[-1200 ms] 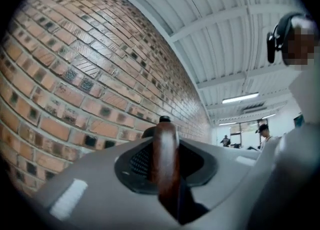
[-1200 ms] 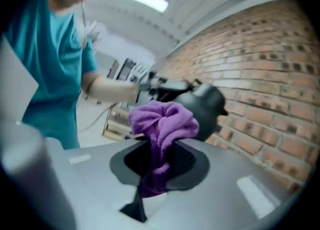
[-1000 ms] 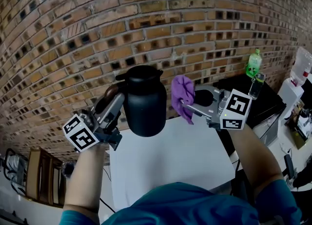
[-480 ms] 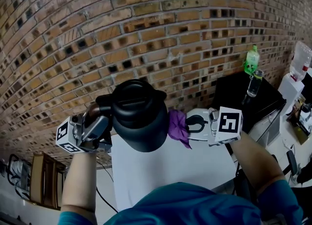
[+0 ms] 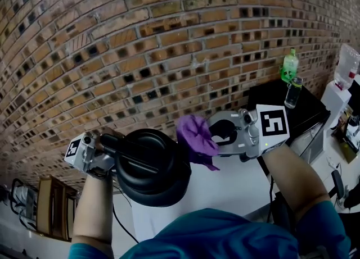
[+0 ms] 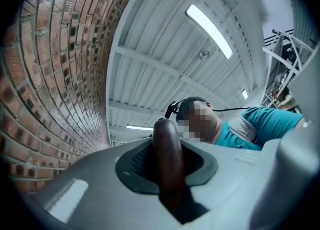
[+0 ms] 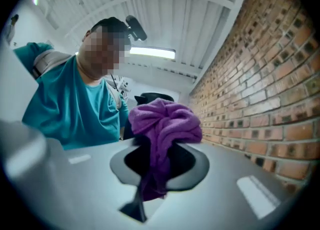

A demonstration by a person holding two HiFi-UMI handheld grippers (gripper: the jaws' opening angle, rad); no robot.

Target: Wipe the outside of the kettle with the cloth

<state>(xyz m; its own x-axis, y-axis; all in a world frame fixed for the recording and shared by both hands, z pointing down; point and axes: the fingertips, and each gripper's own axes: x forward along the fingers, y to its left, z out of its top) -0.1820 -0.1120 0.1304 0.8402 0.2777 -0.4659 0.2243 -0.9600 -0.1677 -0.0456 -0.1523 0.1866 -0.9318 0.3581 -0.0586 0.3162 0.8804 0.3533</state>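
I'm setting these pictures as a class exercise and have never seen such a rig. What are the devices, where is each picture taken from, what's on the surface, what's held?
No robot: a person holds a two-jaw gripper in each hand. The head view comes from a camera on the person's head, looking down; each gripper view comes from a camera riding on that gripper, looking along its jaws. The left gripper is shut on the dark handle of a black kettle, held up with its lid toward the head camera. The right gripper pinches a purple cloth beside the kettle; whether they touch I cannot tell. Both are held above a white table. A green bottle stands on a black table at the right.
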